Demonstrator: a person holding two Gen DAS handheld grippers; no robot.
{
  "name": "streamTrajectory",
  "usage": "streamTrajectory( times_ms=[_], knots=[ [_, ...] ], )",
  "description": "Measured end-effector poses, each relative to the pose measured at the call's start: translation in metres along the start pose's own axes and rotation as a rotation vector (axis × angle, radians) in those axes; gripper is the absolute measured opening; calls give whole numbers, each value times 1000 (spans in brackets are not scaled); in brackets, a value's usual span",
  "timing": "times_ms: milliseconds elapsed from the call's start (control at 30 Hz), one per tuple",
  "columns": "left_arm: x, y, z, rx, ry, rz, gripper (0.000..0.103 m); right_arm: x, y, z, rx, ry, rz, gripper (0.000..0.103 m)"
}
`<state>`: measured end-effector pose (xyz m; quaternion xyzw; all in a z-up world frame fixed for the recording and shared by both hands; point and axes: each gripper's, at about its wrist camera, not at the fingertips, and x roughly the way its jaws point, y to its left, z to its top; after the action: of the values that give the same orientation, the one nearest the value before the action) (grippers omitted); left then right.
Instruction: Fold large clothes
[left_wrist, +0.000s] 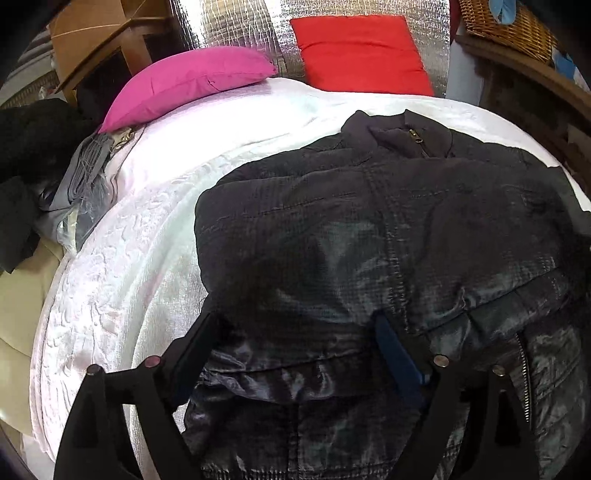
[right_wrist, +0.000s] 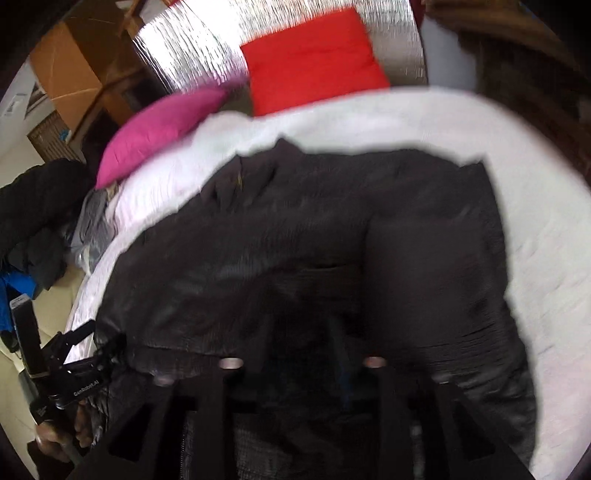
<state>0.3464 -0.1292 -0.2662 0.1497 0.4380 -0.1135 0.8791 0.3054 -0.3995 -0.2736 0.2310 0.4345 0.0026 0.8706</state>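
Lying spread across the white bedspread (left_wrist: 147, 229) is the dark quilted jacket (left_wrist: 369, 229), collar and brass zip pull (left_wrist: 416, 133) toward the pillows. The left hand-held gripper (left_wrist: 295, 354) is released, fingers wide over the hem; "GenRobot.AI" is printed on its body. The right hand-held gripper (right_wrist: 301, 354) is blurred, so I cannot tell its grasp. Behind are a pink pillow (left_wrist: 192, 81), red cushion (left_wrist: 362, 55), silver foil wall (left_wrist: 229, 26) and wicker basket (left_wrist: 509, 26).

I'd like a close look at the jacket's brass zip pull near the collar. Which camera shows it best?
The left wrist view: it is sharp, and the zip pull sits clearly at the collar of the dark jacket. The right wrist view is motion-blurred; the collar area there is just a dark smear, with no zip pull distinguishable.
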Motion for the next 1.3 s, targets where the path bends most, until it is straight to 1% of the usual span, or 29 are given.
streamTrajectory(
  times_ms=[67,100,200,267,333,400,433,467,500,533,600,667,733,800,833,900,967,1033,1067,1100,1133,1200,1233,1267,1300],
  knots=[
    [2,-1,-1,8,-2,14,94,4,0,-1,5,-2,31,54],
    [4,-1,-1,11,-2,18,95,3,3,-2,-10,-3,32,55],
    [6,1,-3,13,-3,18,98,0,14,-6,-99,9,-15,55],
    [6,2,-4,14,-3,16,99,-8,19,-5,-135,1,-44,55],
    [6,2,-6,17,-3,16,100,-22,15,-4,-126,-46,-52,55],
    [7,3,-6,16,-3,20,101,-42,7,0,-94,-128,-76,57],
    [8,3,-6,17,-3,23,101,-49,1,2,-82,-157,-86,60],
    [8,2,-6,18,-3,26,102,-56,-4,5,-66,-190,-111,67],
    [8,2,-6,21,-5,31,102,-57,-11,7,-47,-198,-133,69],
    [9,1,-6,23,-6,34,102,-54,-15,9,-30,-188,-143,69],
    [10,0,-7,24,-8,39,103,-36,-32,10,22,-105,-142,68],
    [12,-2,-9,23,-6,33,103,-18,-40,12,39,-43,-154,67],
    [13,-4,-12,24,1,35,103,-16,-40,13,16,-49,-156,67],
    [15,-7,-14,37,5,44,103,-21,-39,15,21,-59,-145,66],
    [15,-9,-15,48,11,49,103,-27,-40,15,32,-78,-132,66],
    [20,-14,-16,92,64,59,103,-41,-38,13,37,-120,-104,66],
    [18,-17,-14,133,80,66,103,-57,-39,10,35,-179,-101,66],
    [17,-15,-10,134,98,53,103,-67,-40,9,44,-223,-88,64],
    [14,-12,-8,119,89,42,103,-67,-42,9,57,-229,-84,56],
    [11,-9,-5,104,78,34,103,-67,-44,10,66,-221,-82,44],
    [5,-4,-2,82,57,26,103,-61,-46,10,76,-190,-75,39],
    [-6,7,5,34,6,25,103,-53,-47,11,87,-162,-88,39],
    [-11,15,8,10,-18,37,103,-50,-48,11,88,-154,-105,39],
    [-12,21,10,-6,-27,55,103,-46,-48,11,87,-140,-118,39],
    [-11,27,11,-20,-24,74,103,-37,-49,12,94,-104,-135,40]
  ],
)
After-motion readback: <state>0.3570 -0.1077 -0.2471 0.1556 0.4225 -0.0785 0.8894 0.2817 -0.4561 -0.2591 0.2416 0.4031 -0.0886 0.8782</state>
